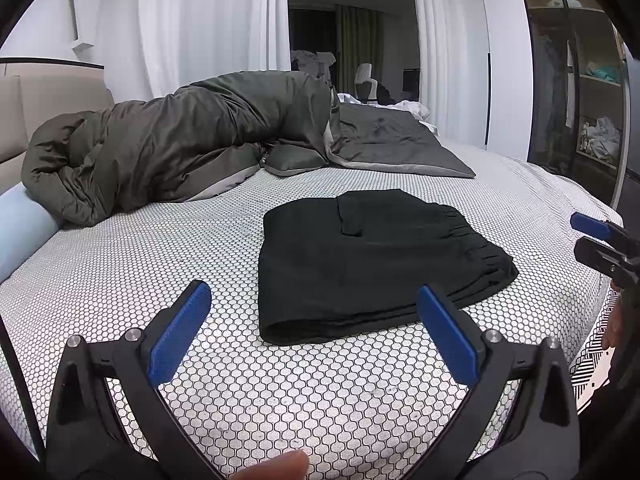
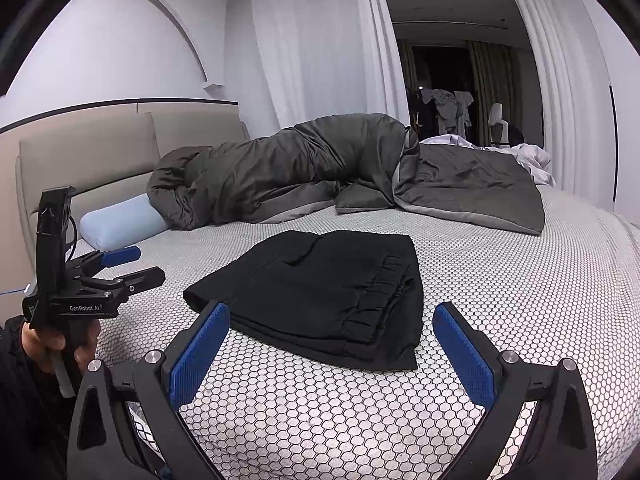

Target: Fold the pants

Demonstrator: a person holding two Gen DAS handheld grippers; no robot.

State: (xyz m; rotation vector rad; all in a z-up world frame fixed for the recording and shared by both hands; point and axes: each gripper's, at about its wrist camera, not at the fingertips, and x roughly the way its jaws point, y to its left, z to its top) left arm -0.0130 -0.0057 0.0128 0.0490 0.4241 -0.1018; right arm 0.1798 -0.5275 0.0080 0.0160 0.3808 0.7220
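Black pants (image 1: 372, 264) lie folded into a flat rectangle on the honeycomb-patterned bed sheet (image 1: 160, 248), waistband to the right. In the right wrist view the same pants (image 2: 328, 292) sit just beyond my fingers. My left gripper (image 1: 314, 326) hovers open above the sheet, near the pants' front edge, holding nothing. My right gripper (image 2: 332, 342) is open too and empty, a little short of the pants. The left gripper (image 2: 142, 266) shows at the left of the right wrist view, held by a hand (image 2: 44, 340); the right gripper (image 1: 586, 234) shows at the left view's right edge.
A crumpled dark green duvet (image 1: 180, 148) and a pillow (image 1: 294, 158) lie across the far side of the bed. A pale blue bolster (image 2: 120, 220) rests by the beige headboard (image 2: 88, 152). White curtains (image 2: 312, 48) hang behind; shelves (image 1: 596, 120) stand at right.
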